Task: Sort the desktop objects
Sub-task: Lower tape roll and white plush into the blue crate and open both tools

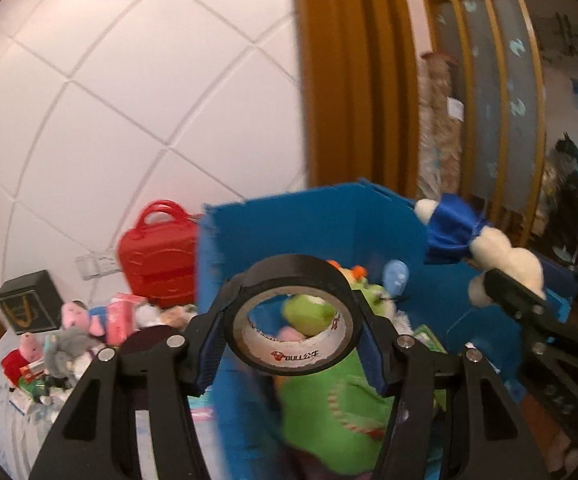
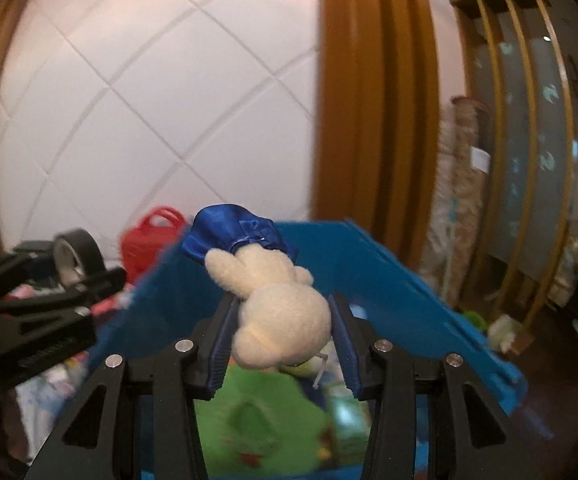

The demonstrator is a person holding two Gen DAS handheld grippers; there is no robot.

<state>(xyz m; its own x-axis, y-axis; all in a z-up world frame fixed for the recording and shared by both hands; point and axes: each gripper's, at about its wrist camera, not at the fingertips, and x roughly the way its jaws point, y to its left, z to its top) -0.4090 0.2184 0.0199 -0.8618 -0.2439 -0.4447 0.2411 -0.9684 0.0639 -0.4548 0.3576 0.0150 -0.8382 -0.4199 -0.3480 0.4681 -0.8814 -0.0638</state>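
My left gripper (image 1: 293, 312) is shut on a black roll of tape (image 1: 293, 280) with a white core, held above the near left rim of a blue bin (image 1: 273, 232). My right gripper (image 2: 283, 316) is shut on a cream plush toy (image 2: 285, 320) in a blue satin dress and holds it over the same blue bin (image 2: 369, 264). The plush toy (image 1: 505, 256) also shows at the right of the left wrist view, and the tape (image 2: 77, 256) at the left of the right wrist view. Inside the bin lies a green plush toy (image 1: 329, 412) with other toys.
A red toy case (image 1: 157, 256), a black box (image 1: 29, 304) and several small plush toys (image 1: 77, 332) lie on the table left of the bin. A tiled wall and a wooden door frame (image 1: 353, 72) stand behind.
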